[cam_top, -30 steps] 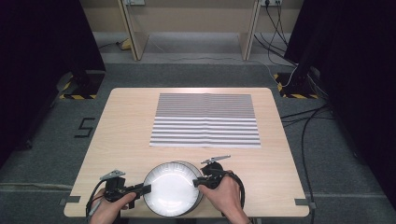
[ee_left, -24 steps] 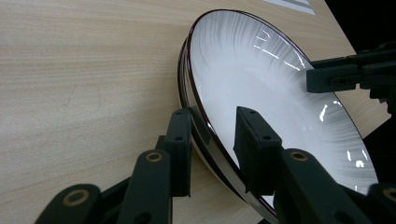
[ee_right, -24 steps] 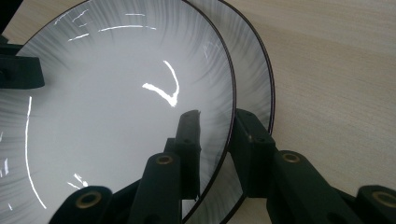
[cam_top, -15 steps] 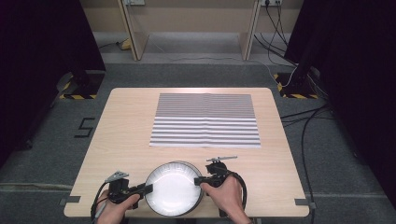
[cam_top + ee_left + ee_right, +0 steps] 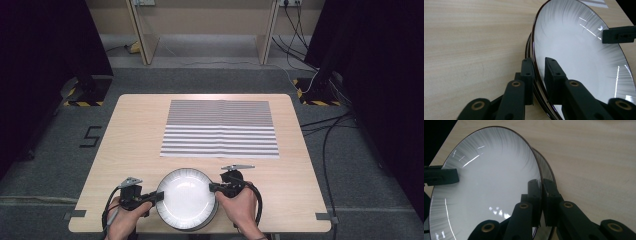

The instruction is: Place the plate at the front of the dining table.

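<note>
both grippers pinching the top plate's rim at the near edge of the tabletop

the left gripper (image 5: pixel 539 75) and right gripper (image 5: pixel 541 195) have just been closing, each on the rim of the plate (image 5: pixel 186 197). lift level and together, since glazed ceramic is slick. it is round and shallow, white with grey streaks, on another plate (image 5: pixel 547 172). the wood-grain tabletop (image 5: pixel 135 135) carries a striped mat (image 5: pixel 220 129).

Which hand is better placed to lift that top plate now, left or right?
Right, slightly. The right gripper has its jaws tight on the top plate rim. The left gripper straddles the opposite rim with a small gap showing. Both jaws have just been closing; lifting likely needs both.
</note>
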Demonstrator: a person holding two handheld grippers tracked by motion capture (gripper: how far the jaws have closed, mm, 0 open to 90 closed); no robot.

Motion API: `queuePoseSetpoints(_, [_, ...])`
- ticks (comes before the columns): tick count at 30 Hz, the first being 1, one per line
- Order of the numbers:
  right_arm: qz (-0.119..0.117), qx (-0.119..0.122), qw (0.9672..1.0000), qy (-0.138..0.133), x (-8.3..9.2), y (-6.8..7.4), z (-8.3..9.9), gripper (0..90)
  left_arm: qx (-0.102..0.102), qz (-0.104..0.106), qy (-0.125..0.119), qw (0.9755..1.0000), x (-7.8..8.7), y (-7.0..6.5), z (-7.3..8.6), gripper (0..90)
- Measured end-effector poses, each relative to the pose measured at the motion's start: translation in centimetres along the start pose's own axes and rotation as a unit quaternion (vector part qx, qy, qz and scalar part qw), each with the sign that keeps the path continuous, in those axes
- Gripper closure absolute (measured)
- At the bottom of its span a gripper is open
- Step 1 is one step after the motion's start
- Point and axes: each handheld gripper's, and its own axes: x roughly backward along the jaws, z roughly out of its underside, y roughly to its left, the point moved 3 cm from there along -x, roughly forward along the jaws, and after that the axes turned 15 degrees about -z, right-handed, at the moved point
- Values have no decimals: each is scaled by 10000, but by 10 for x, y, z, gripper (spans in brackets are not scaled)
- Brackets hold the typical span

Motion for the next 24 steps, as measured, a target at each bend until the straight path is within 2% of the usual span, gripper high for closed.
queuePoseSetpoints(5, [67,153,9998,-71,3,2,-5,867,-1,4,-19,10000,-4,1,-3,798])
queuePoseSetpoints(7, [107,293,9994,-172,4,2,-6,868,119,62,-201,9997,-3,1,-7,816])
queuePoseSetpoints(9, [61,268,9993,-239,5,0,-7,869,79,42,-357,9993,-2,1,-11,826])
queuePoseSetpoints(16, [80,486,9982,-355,8,0,-10,869,7,12,-619,9981,-1,-2,-19,845])
queuePoseSetpoints(21, [44,465,9982,-388,9,-1,-10,870,82,49,-674,9977,-2,-1,-20,849])
queuePoseSetpoints(24, [54,476,9981,-392,10,-1,-10,871,47,38,-696,9976,-2,-2,-23,850])
